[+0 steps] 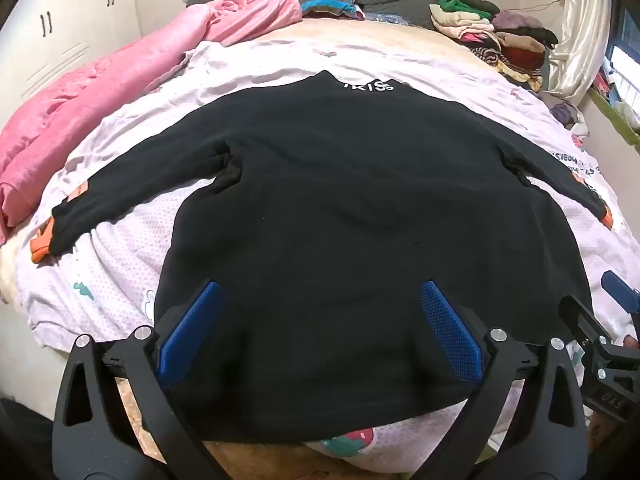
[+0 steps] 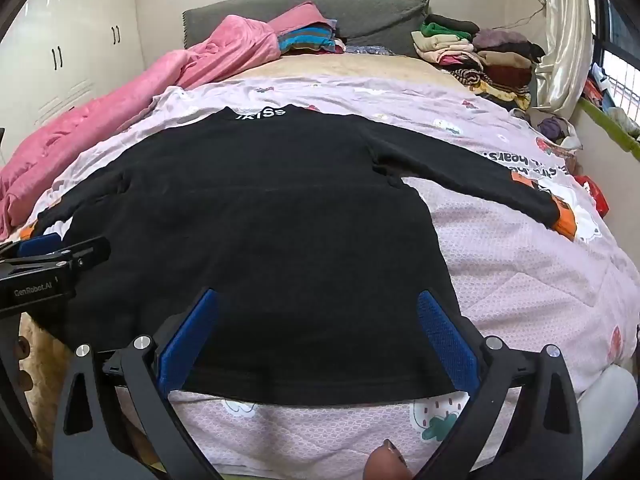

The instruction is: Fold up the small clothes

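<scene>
Sweater: the black sweater [image 1: 352, 208] lies flat on the bed cover [image 1: 120, 272], hem toward us, collar with white letters on the far side. I think it is spread like this so the folding can begin from a clean shape.
Sleeves: both are stretched out to the sides, probably to be folded in first; the left sleeve [image 1: 132, 196] and the right sleeve [image 2: 480, 176] end in orange cuffs.
Left gripper [image 1: 320, 336]: released, jaws spread wide, over the hem, nothing between the pads.
Right gripper [image 2: 318, 344]: also released and wide, above the hem's right part, holding nothing.
Why there: both tongs hover near the bottom edge, it seems ready to take the hem or corners.
Background: pink blanket [image 1: 100, 92] and a pile of clothes [image 1: 500, 36] stay well apart from the sweater.
Hidden: the letters on the collar are too small to read surely; whether the pads touch the cloth I cannot tell.
</scene>
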Demonstrator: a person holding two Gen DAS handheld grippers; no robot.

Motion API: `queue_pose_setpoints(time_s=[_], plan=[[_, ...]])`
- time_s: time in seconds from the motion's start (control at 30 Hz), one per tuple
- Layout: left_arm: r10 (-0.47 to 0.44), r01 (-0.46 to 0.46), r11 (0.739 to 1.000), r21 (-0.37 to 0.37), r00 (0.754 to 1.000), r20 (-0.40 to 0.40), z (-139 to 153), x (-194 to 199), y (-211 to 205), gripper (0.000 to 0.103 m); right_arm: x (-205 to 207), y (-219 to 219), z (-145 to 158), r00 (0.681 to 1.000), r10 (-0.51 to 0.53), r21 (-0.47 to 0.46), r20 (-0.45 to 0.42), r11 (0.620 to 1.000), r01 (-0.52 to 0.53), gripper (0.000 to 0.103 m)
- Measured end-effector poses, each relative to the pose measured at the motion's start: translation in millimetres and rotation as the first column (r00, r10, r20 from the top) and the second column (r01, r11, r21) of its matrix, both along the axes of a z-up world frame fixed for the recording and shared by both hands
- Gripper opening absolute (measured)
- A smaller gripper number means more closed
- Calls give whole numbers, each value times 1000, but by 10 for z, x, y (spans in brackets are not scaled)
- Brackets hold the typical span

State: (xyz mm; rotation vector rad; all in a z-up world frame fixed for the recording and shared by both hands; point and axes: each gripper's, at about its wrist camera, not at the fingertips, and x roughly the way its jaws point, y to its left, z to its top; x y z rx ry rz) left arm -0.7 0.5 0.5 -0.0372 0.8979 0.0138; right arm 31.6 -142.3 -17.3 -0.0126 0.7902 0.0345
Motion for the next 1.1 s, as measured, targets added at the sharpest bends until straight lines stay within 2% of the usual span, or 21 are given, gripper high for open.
queue_pose_setpoints(time_s=[0.37, 0.4, 1.1], plan=[[-2, 2, 1000, 2, 1000, -3, 14, -23, -60, 94, -57, 27, 73, 1000, -15, 17, 9, 1000, 15, 99], [-2, 2, 1000, 2, 1000, -2, 16, -30, -69, 94, -4, 45, 56, 1000, 8, 0, 9, 1000, -8, 99], [2, -2, 1000, -25, 1000, 2, 16, -43, 30, 94, -56, 168, 97, 999, 22, -15, 29, 1000, -21, 99]])
